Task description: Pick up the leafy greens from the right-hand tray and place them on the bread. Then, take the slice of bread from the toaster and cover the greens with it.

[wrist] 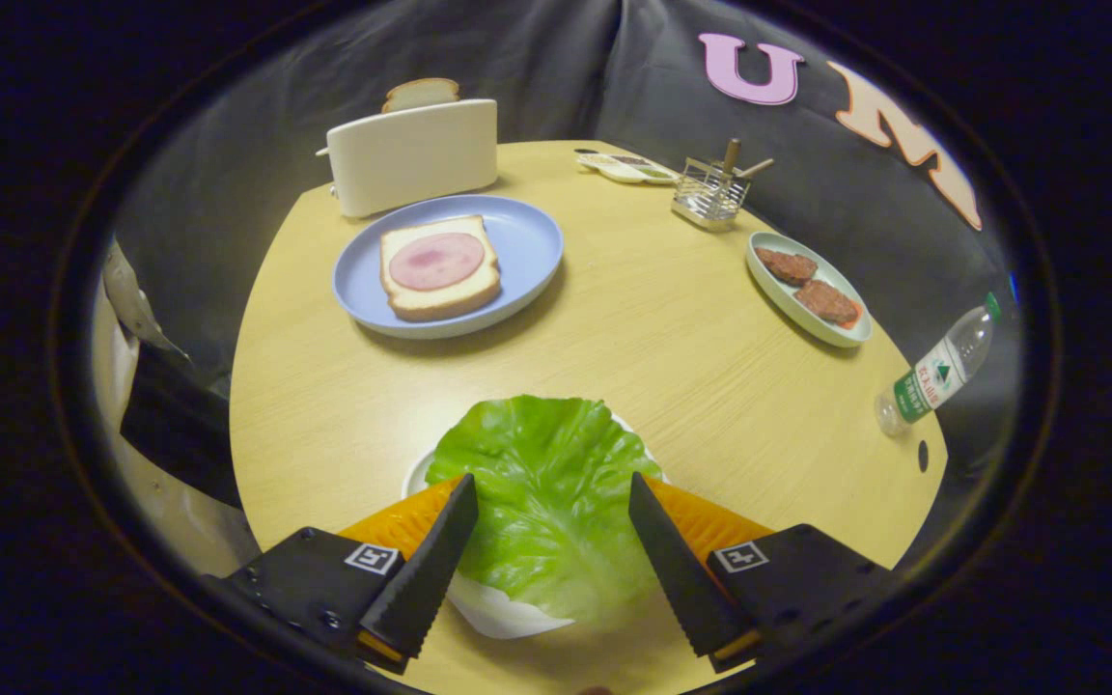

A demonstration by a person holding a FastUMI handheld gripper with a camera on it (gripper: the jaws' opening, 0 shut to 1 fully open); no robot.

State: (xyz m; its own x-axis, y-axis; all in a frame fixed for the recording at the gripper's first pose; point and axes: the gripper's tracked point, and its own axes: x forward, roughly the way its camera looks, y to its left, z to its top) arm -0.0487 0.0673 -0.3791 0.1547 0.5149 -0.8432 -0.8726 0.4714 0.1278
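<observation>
On round wooden table (672, 328): gripper (553, 507) agape.

So the lettuce leaf (546, 502) is lying on a small plate (488, 608) between the tool's (551, 497) spread fingers. Beyond it, a plate (527, 241) with bread (440, 265) is sitting on the table (672, 328), toaster (411, 154) right behind, a dish of patties (807, 288) sitting off right.
</observation>
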